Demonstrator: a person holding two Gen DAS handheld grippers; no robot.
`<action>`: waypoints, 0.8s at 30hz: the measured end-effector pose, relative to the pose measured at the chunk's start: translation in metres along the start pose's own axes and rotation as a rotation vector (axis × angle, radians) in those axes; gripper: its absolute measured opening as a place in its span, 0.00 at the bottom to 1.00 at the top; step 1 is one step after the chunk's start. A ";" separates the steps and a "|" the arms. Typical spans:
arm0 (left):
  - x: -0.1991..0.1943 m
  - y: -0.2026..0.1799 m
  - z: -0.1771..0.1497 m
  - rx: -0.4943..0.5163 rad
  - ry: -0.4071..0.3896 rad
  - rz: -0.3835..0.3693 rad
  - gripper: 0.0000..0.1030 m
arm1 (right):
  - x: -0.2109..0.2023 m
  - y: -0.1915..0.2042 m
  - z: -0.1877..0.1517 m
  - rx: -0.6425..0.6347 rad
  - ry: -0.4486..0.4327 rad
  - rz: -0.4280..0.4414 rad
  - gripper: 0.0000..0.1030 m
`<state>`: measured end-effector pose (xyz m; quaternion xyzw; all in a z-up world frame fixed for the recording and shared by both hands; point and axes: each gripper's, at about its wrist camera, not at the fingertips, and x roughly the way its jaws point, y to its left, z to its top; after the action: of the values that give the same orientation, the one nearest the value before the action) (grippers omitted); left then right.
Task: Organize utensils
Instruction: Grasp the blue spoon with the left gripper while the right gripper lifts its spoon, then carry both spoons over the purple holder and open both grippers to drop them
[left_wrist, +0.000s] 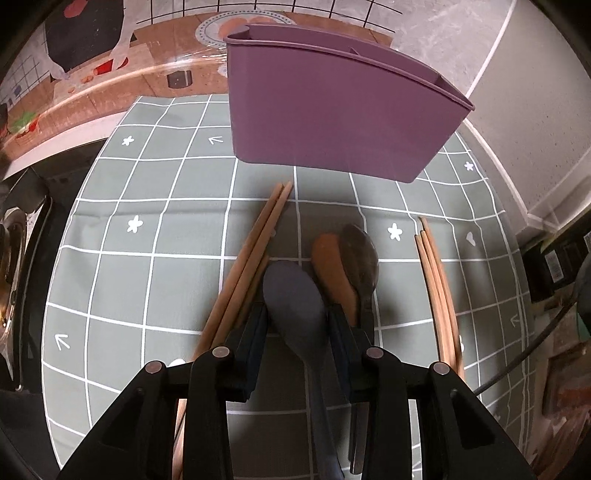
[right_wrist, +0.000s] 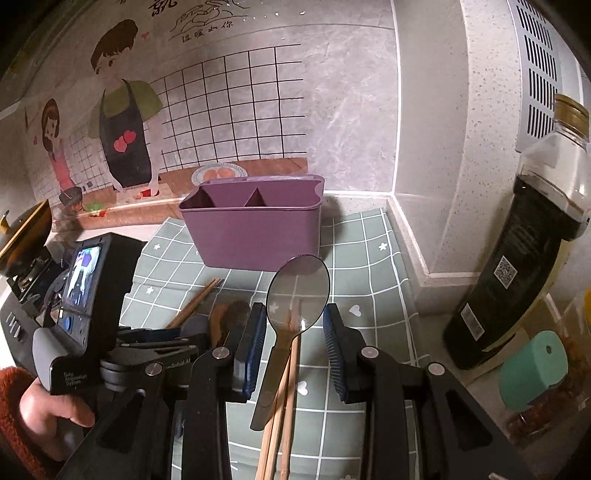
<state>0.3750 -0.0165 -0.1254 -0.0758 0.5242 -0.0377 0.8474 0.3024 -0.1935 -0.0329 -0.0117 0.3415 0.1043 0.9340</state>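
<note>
A purple caddy (left_wrist: 332, 118) (right_wrist: 255, 229) with divided compartments stands at the back of the green checked mat (left_wrist: 147, 229). My left gripper (left_wrist: 295, 314) is shut on the bowl of a grey-blue spoon (left_wrist: 295, 295), low over the mat. Left of it lie chopsticks (left_wrist: 255, 251); to its right are a brown wooden spoon (left_wrist: 332, 266) and a dark metal spoon (left_wrist: 360, 254). More chopsticks (left_wrist: 437, 291) (right_wrist: 284, 398) lie further right. My right gripper (right_wrist: 295, 314) holds a shiny metal spoon (right_wrist: 297, 288) by the lower bowl, raised above those chopsticks, in front of the caddy.
A dark sauce bottle (right_wrist: 517, 266) and a teal-capped jar (right_wrist: 532, 369) stand at the right by the wall corner. A person's hand (right_wrist: 48, 406) grips the left tool (right_wrist: 92, 288). A pot lid (right_wrist: 22, 229) sits at the far left.
</note>
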 end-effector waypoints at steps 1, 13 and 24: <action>0.000 0.001 -0.001 -0.002 -0.001 -0.006 0.33 | -0.001 0.001 0.000 -0.003 0.000 -0.001 0.29; -0.067 0.014 -0.026 0.008 -0.203 -0.129 0.32 | -0.009 0.006 0.003 -0.014 0.007 0.026 0.29; -0.174 0.025 0.002 0.071 -0.501 -0.198 0.32 | -0.033 0.018 0.037 -0.038 -0.072 0.011 0.29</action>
<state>0.2989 0.0338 0.0249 -0.1039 0.2867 -0.1188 0.9449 0.2976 -0.1787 0.0179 -0.0236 0.3059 0.1163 0.9447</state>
